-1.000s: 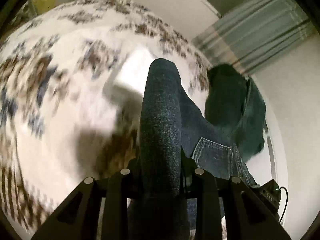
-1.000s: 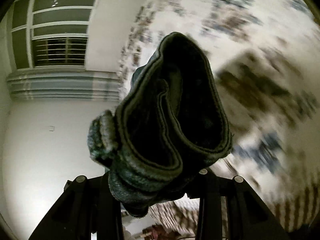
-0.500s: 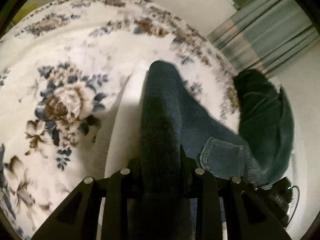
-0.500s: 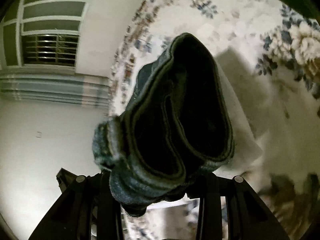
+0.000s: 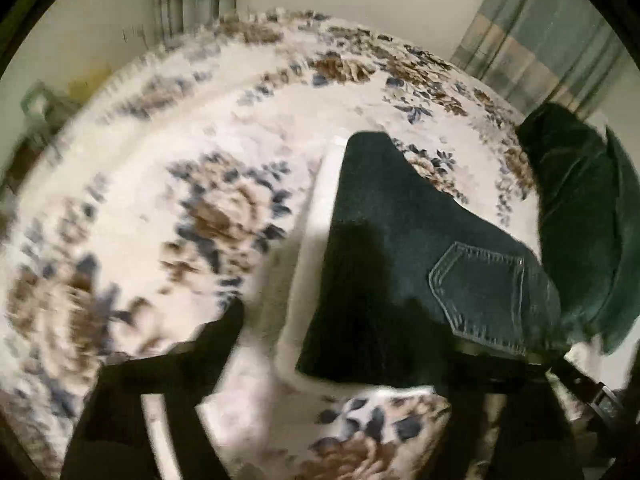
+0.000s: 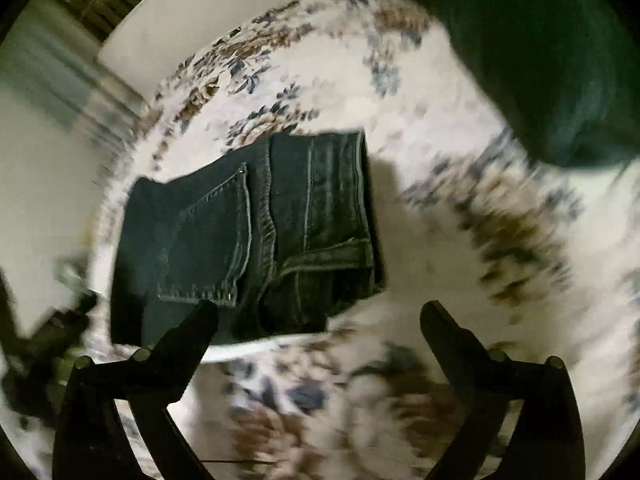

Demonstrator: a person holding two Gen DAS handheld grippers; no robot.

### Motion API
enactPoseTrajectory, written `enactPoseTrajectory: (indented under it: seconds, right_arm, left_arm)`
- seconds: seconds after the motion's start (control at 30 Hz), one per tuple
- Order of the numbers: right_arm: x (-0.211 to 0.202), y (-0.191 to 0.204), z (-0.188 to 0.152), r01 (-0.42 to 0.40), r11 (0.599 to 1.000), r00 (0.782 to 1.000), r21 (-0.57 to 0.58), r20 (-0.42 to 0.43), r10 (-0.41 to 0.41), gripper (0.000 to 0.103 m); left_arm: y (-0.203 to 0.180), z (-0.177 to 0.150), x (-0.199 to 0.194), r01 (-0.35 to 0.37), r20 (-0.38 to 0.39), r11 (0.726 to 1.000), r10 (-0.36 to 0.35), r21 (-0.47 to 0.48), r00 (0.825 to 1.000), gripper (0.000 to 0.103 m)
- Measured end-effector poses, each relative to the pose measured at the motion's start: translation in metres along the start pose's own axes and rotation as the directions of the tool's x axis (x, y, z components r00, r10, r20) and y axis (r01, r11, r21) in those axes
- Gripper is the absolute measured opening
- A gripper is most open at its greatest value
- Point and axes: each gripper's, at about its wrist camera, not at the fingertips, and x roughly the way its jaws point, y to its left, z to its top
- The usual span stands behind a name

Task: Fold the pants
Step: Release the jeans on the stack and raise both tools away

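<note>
Both claws are spread wide with nothing pinched between the fingers. The right claw point(image 6: 320, 316) hangs over the floral bedspread point(image 6: 460, 168), and the left claw point(image 5: 340, 336) does too, though its right finger is hard to make out against the dark denim, so take that point loosely.

Biggest thing around is that bedspread point(image 5: 160, 184), white with brown and blue flowers, filling most of both views under the claws. Lots of motion blur on it.

Next down, a dark green garment point(image 6: 540, 52) sits well beyond the right claw, up and to its right, apart from the jeans. From the left claw it shows as a dark heap point(image 5: 580, 220) off to the right, just past the jeans; can't tell if the two touch.

Then the folded jeans point(image 6: 248, 236), lying flat on the bed right ahead of the right claw's left finger point(image 6: 188, 332), whose tip overlaps the near edge in the picture. Can't tell if it actually touches. From the left claw, the jeans point(image 5: 400, 248) lie straight ahead and slightly right, on a pale rectangle point(image 5: 316, 216) whose edge peeks out on their left.

Smaller stuff: the back pocket point(image 5: 484, 288) faces up with its stitching clear, and in the right view the pocket point(image 6: 212, 248) lies to the left of the folded leg hems point(image 6: 332, 256).
</note>
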Motion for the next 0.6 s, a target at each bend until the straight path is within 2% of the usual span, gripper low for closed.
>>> enactPoseTrajectory:
  seconds: [0.07,0.13,0.17,0.33,0.6]
  right_arm:
    - [-0.024,0.013,-0.010,0.104,0.992,0.994,-0.069,0.047,-0.100,0.103]
    - [-0.048,0.020,-0.016,0.154,0.983,0.986,-0.101,0.076,-0.146,0.103]
    - [-0.058,0.025,-0.020,0.182,0.976,0.981,-0.118,0.094,-0.171,0.103]
    - [-0.135,0.046,-0.046,0.197,0.971,0.973,-0.138,0.151,-0.176,0.103]
    - [-0.277,0.074,-0.102,0.221,0.965,0.943,-0.143,0.283,-0.175,0.103]
  left_arm:
    - [-0.010,-0.007,-0.019,-0.063,0.026,0.997,0.062,0.044,0.998,0.092]
    - [-0.017,-0.014,-0.037,-0.096,0.053,0.992,0.092,0.078,0.994,0.099]
    - [-0.021,-0.018,-0.049,-0.110,0.071,0.989,0.103,0.095,0.992,0.100]
    - [-0.032,-0.031,-0.098,-0.133,0.130,0.980,0.114,0.145,0.985,0.100]
    - [-0.040,-0.071,-0.216,-0.138,0.213,0.973,0.097,0.183,0.972,0.100]
